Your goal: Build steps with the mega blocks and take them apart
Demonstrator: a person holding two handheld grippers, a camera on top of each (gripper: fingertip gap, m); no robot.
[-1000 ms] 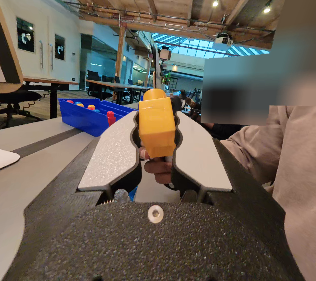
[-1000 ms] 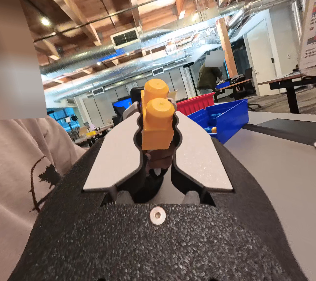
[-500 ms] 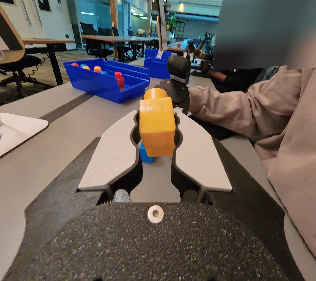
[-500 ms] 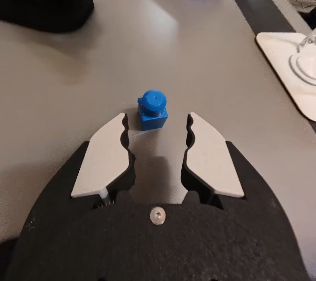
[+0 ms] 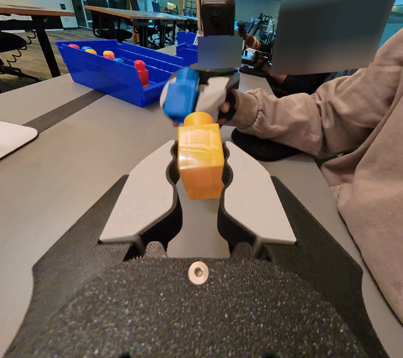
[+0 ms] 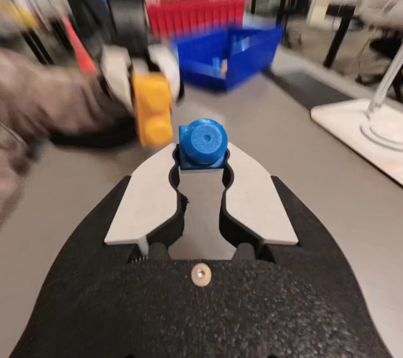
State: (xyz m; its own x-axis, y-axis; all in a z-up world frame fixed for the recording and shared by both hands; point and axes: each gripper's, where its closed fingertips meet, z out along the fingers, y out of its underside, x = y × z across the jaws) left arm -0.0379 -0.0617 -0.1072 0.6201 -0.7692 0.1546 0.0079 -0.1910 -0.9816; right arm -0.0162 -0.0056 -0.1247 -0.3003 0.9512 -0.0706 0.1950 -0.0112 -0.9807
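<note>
My left gripper (image 5: 200, 164) is shut on an orange two-stud block (image 5: 200, 160), held above the grey table (image 5: 87, 151). The same block (image 6: 152, 112) shows blurred in the right wrist view, between the left gripper's pads (image 6: 113, 72). My right gripper (image 6: 201, 160) is shut on a small blue one-stud block (image 6: 202, 144), its stud facing the camera. In the left wrist view that blue block (image 5: 181, 96) sits between the right gripper's pads (image 5: 214, 94), just beyond the orange block's stud.
A blue bin (image 5: 113, 72) with several red, yellow and blue blocks stands at the back left; it also shows in the right wrist view (image 6: 226, 57), with a red bin (image 6: 194, 13) behind. A white lamp base (image 6: 359, 129) is at the right. A person's sleeve (image 5: 316, 118) lies at right. My right fingertips sit around 7 cm from my left ones.
My right gripper let go of the orange block, dropped to the table, shut on the blue block and lifted it next to the orange one. My left gripper kept hold and tilted down.
</note>
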